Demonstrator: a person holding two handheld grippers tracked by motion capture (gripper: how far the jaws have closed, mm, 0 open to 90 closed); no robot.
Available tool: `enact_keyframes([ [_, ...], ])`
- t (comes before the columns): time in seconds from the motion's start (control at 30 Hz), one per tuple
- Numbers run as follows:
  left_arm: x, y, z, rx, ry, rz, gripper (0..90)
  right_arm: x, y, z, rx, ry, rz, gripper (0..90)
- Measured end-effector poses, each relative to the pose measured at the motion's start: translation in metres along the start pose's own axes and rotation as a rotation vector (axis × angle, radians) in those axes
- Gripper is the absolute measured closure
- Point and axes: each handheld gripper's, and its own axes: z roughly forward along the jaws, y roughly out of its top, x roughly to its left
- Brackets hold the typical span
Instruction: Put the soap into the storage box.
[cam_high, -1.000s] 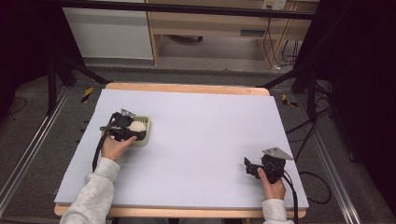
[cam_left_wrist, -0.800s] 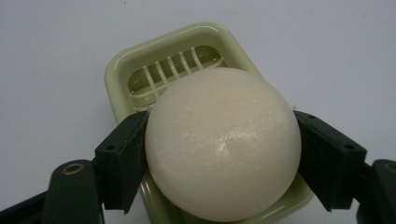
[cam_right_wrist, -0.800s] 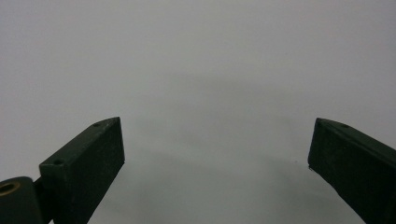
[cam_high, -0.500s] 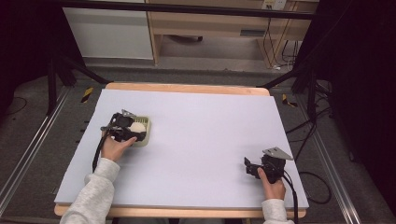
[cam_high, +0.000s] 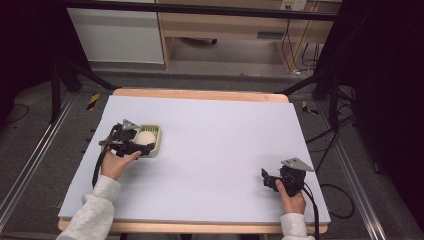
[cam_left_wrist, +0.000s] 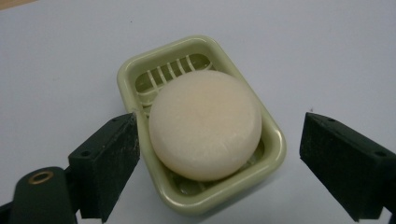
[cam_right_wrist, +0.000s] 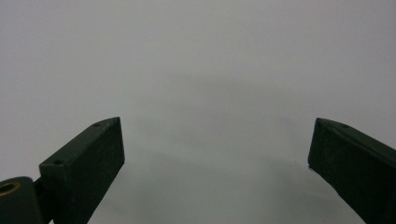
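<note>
Soap (cam_left_wrist: 205, 125), round and cream-coloured, is seated in a pale green soap dish (cam_left_wrist: 272, 140) on the counter (cam_high: 225, 145), towards its left side as seen in the high view. The left hand-held gripper (cam_left_wrist: 219, 161) is positioned at the dish with its jaws spread wide and released, one jaw just beside the dish's near-left rim and the other well clear on the opposite side; nothing is grasped. The right hand-held gripper (cam_high: 270, 180) is rested near the counter's front right corner, jaws likewise released and empty. The step in hand is judged to be a grasp of the soap or of the dish. For a sound grasp, the jaws are to be centred so that both pads meet the target together; an offset closure is likely to push the dish sideways. If the soap alone is wanted, contact is best made above the dish rim, since the bar looks smooth and may slip.
</note>
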Motion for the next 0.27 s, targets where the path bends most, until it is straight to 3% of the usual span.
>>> enact_keyframes([
  [0.03,-0.001,-0.006,-0.004,-0.02,-0.012,-0.017,11.8,0.0,0.0,0.0,0.001,0.002,0.0,4.0],
  [0.27,-0.005,-0.027,-0.02,-0.075,-0.023,-0.021,12.5,-0.001,0.0,0.0,-0.002,0.006,0.005,4.0],
])
